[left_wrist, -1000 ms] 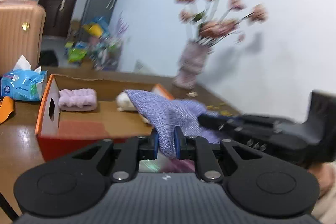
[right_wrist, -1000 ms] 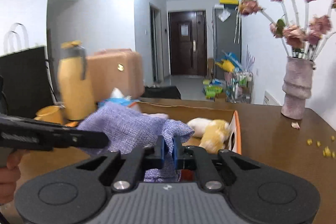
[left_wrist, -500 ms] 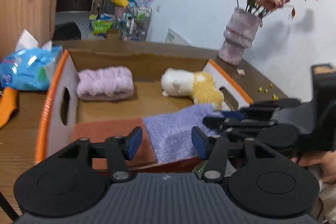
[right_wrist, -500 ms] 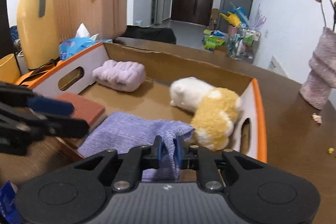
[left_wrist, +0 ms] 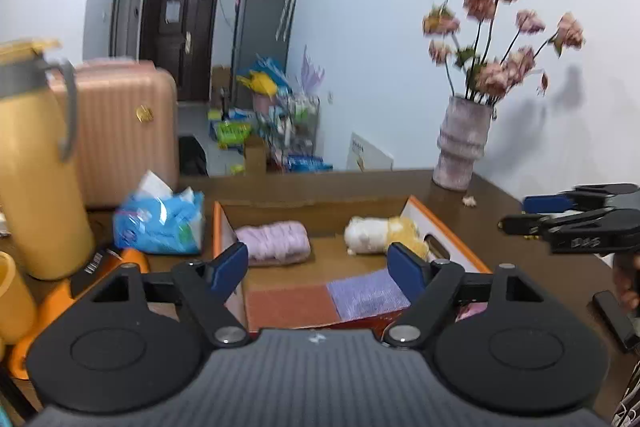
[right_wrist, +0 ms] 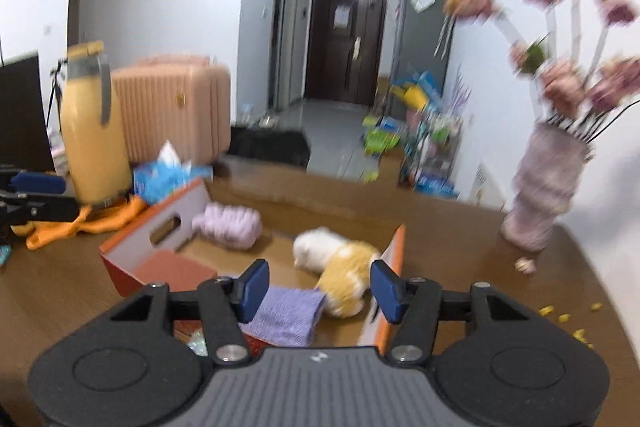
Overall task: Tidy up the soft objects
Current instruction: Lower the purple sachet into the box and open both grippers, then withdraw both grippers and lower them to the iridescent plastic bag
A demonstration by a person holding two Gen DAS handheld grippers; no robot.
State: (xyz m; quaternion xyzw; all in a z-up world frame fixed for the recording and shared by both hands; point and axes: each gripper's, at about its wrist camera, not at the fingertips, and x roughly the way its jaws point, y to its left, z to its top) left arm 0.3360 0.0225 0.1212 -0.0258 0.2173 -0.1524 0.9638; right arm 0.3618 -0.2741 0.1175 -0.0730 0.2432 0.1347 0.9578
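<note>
Your left hand-held gripper (left_wrist: 320,267) was released, its blue pads spread wide and holding nothing, positioned over the near edge of the cardboard box (left_wrist: 448,227). Your right hand-held gripper (right_wrist: 320,287) was likewise released and empty, above the near right corner of the same box.

The box sat on the brown worktop (right_wrist: 460,227), with orange rims and a hand slot in each side wall. Four soft items lay inside it. The purple cloth (left_wrist: 368,293) lay flat against the near wall, toward the right. A rust-red cloth (left_wrist: 288,301) lay flat just beside it on the left, the two edges touching. A rolled lilac towel (left_wrist: 274,241) rested toward the far left corner. A white-and-yellow plush toy (left_wrist: 384,233) lay on its side toward the far right corner, close to the right wall. In the right wrist view the purple cloth (right_wrist: 286,315) showed between the pads but below them, with the plush toy (right_wrist: 340,267) just beyond it.

Outside the box, a blue tissue pack (left_wrist: 158,221) stood near its far left corner. A yellow flask (left_wrist: 36,163) stood at the worktop's left edge. A vase of pink flowers (left_wrist: 462,143) stood at the far right corner, against the wall. Both views were somewhat blurred.
</note>
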